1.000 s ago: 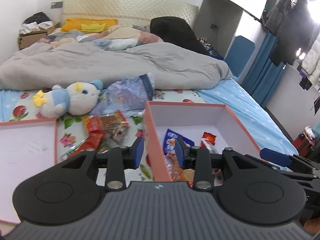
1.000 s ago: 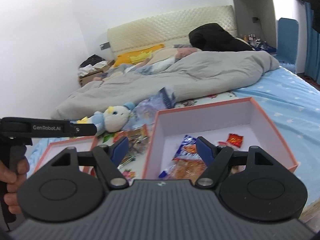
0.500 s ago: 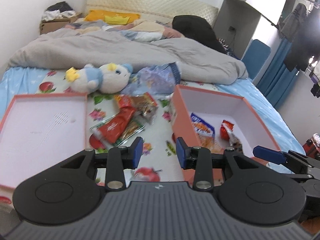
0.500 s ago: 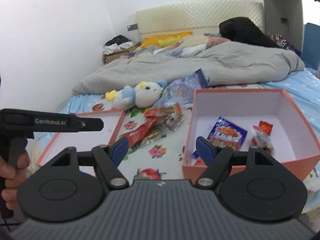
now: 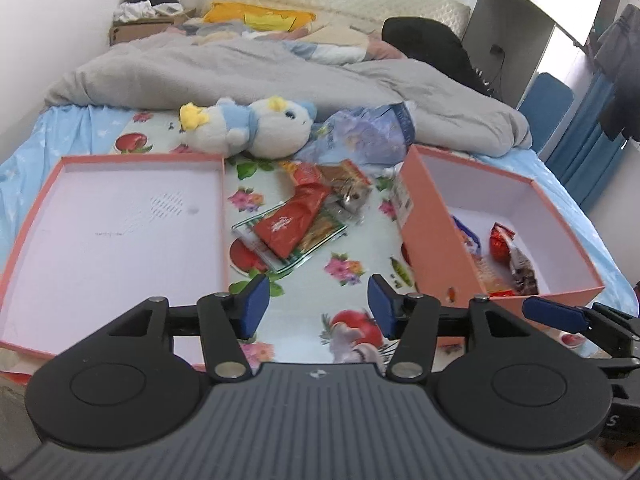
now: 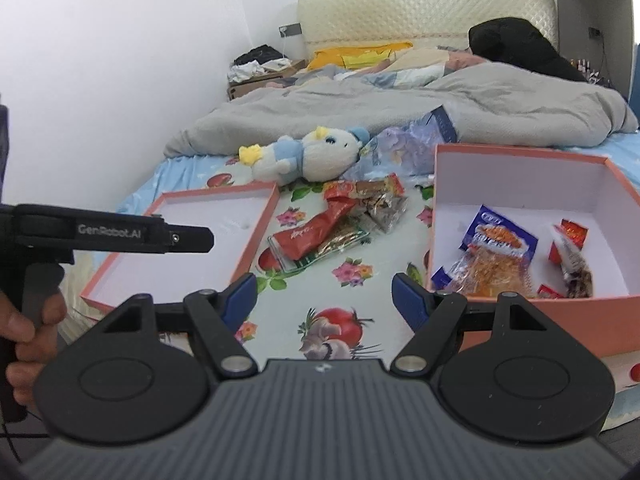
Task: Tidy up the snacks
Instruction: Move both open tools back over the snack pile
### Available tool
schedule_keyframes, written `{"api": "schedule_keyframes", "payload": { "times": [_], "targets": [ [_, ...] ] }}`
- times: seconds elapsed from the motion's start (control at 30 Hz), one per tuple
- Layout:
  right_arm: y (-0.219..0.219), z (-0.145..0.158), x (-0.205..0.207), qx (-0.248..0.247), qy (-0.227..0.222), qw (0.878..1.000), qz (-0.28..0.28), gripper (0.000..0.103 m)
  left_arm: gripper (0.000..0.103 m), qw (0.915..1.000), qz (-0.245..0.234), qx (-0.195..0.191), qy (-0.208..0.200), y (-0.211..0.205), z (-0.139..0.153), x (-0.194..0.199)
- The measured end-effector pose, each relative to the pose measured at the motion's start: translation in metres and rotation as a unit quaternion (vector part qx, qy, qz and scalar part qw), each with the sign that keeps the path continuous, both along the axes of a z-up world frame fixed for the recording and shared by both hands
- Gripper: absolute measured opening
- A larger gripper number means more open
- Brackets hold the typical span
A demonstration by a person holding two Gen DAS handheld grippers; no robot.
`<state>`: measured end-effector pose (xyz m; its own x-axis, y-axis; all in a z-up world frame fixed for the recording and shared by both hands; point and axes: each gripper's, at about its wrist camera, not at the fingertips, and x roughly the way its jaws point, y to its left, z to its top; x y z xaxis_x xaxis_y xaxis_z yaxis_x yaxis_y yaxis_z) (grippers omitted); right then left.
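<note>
A pile of snack packets [image 5: 308, 216] [image 6: 340, 224] lies on the floral sheet between two boxes, a long red packet [image 5: 294, 220] on top. The deep orange box [image 5: 436, 216] [image 6: 532, 172] on the right holds a blue chip bag [image 6: 496, 248] and small red packets [image 5: 502, 240]. The shallow orange lid [image 5: 116, 216] [image 6: 192, 252] lies empty on the left. My left gripper [image 5: 316, 310] hovers over the sheet short of the pile, its jaws opening with nothing between them. My right gripper [image 6: 324, 298] is open and empty, near the box's front left corner.
A blue and white plush toy [image 5: 256, 128] [image 6: 308, 156] and a crumpled plastic bag [image 5: 368, 136] lie behind the pile. A grey duvet [image 5: 248, 76] covers the far half of the bed. A hand [image 6: 20, 336] holds the left gripper's handle.
Both grippers have come down and moved left, from over the deep box toward the snack pile. The left jaws have spread wider. The right jaws kept their width.
</note>
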<state>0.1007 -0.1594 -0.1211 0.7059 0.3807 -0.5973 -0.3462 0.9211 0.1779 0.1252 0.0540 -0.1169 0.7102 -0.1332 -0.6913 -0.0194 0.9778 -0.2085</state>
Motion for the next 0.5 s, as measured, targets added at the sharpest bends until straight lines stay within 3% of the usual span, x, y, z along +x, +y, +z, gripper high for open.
{"api": "schedule_keyframes", "payload": {
  "times": [0.5],
  "targets": [
    [0.036, -0.043, 0.052, -0.011, 0.037, 0.999, 0.035, 0.076, 0.060, 0.9994, -0.005, 0.009, 0.034, 0.034, -0.039, 0.069]
  ]
}}
